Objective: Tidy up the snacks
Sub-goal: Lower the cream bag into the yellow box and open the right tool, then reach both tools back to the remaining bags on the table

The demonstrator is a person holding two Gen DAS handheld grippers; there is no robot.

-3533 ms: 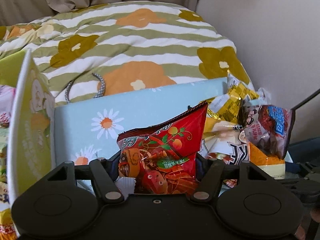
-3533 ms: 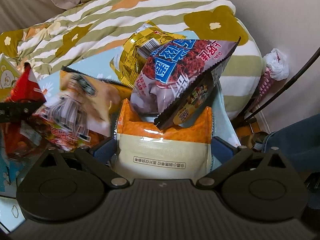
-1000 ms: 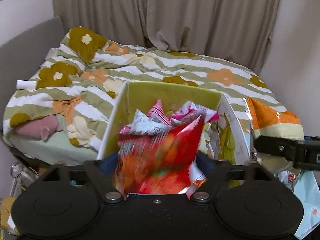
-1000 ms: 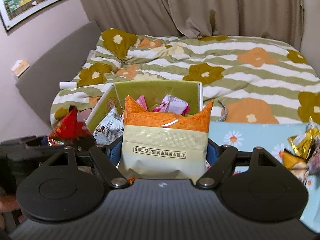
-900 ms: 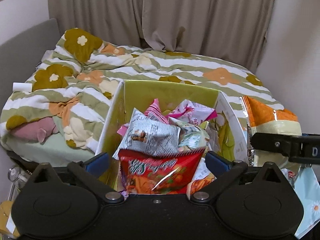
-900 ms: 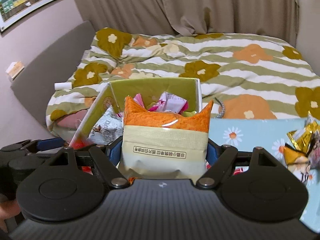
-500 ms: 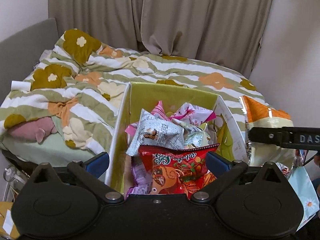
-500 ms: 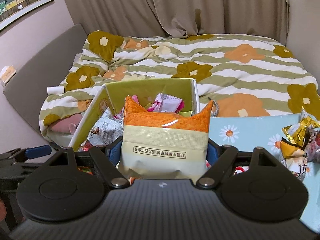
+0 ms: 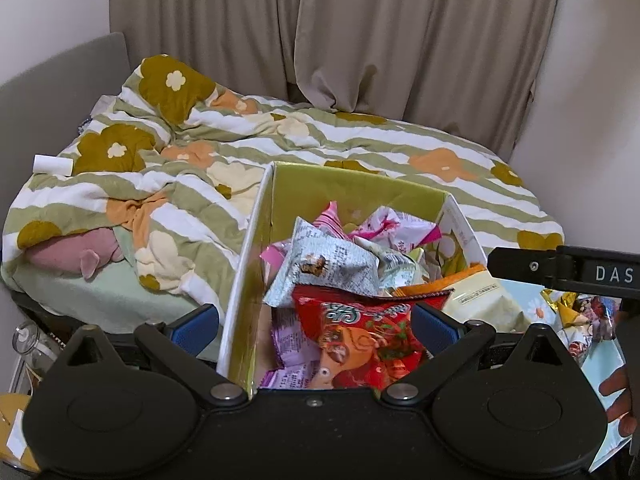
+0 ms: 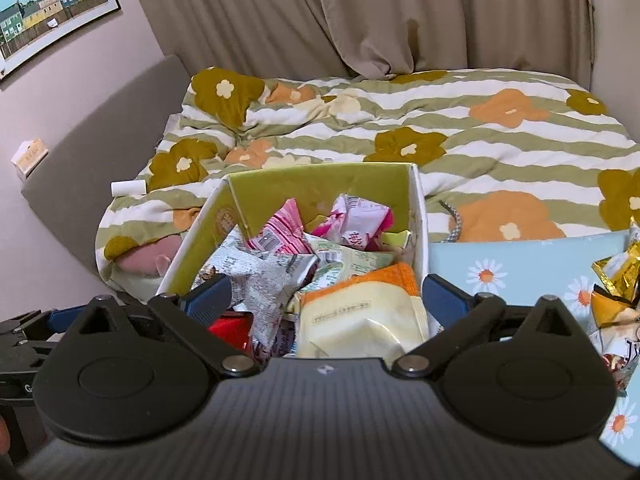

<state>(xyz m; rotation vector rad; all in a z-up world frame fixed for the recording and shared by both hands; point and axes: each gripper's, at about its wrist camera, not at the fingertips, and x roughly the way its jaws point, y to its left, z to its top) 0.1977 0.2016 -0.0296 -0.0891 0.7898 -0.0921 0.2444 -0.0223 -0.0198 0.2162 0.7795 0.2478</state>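
showing the bed (image 10: 500,136) first, with the green box (image 10: 320,184) on its near edge and a blue flowered mat (image 10: 520,268) beside it. most snacks lie heaped in the box: orange-and-cream bag (image 10: 360,312), red bag (image 9: 360,336), grey and pink packets. a few gold and mixed packets (image 10: 616,272) remain on the mat, so sorting looks well along but unfinished. right gripper (image 10: 324,292) is opening, pinching nothing; left gripper (image 9: 316,320) spread, empty.
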